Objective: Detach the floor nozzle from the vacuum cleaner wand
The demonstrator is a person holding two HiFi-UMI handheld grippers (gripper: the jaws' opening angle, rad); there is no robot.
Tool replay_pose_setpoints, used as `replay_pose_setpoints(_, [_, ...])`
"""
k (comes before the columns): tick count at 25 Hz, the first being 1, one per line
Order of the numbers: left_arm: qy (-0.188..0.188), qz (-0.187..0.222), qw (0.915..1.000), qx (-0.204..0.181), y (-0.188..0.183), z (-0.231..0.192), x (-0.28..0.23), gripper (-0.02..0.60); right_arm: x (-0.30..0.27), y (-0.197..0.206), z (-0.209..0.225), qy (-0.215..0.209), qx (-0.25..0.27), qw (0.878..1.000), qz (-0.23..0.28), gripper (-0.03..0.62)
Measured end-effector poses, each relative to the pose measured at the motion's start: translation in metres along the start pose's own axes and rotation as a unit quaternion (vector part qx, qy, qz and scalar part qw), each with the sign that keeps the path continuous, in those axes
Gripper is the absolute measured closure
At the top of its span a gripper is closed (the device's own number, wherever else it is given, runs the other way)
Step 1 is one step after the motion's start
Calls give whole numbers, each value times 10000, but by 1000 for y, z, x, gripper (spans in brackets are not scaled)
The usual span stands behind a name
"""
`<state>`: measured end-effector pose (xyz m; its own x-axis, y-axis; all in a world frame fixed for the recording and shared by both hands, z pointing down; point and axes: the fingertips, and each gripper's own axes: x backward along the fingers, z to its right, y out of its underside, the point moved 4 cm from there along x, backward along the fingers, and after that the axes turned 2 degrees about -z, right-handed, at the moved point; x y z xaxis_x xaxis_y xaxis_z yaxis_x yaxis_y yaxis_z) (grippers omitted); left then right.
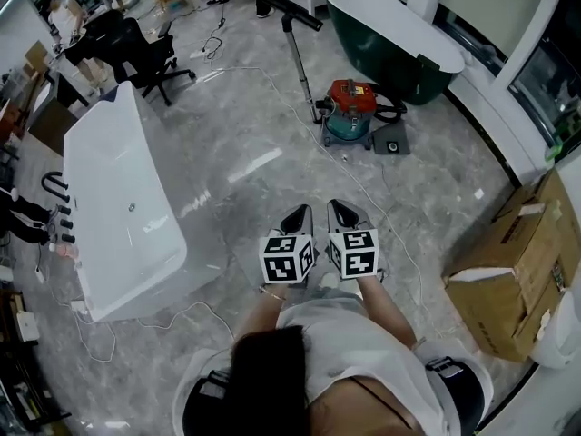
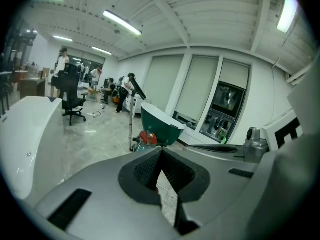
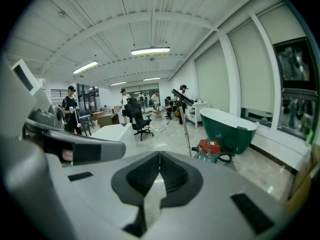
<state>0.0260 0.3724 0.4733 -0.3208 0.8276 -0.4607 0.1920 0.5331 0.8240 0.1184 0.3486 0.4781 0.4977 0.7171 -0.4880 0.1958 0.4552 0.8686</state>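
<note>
The vacuum cleaner, a red and teal canister (image 1: 350, 109), stands on the grey floor well ahead of me. Its metal wand (image 1: 300, 62) rises at a slant from beside the canister, with a long black head (image 1: 292, 12) at its top end. The left gripper view shows the canister (image 2: 148, 138) and wand (image 2: 131, 121), as does the right gripper view, with the canister (image 3: 208, 148) and wand (image 3: 186, 126). My left gripper (image 1: 298, 214) and right gripper (image 1: 340, 211) are side by side, far short of the vacuum. Both are shut and hold nothing.
A white bathtub (image 1: 118, 207) stands to my left and a dark green one (image 1: 390, 44) behind the vacuum. Cardboard boxes (image 1: 517, 262) sit at the right. A flat black piece (image 1: 392, 141) lies by the canister. A cable (image 1: 372, 198) trails across the floor. An office chair (image 1: 150, 57) and people are further back.
</note>
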Motion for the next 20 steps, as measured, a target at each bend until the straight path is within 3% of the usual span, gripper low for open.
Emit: replay_pose_setpoints(20, [-159,111,9998,-64,-27,34,-70,578,-27,-21,75,-151,176,9997,9,579])
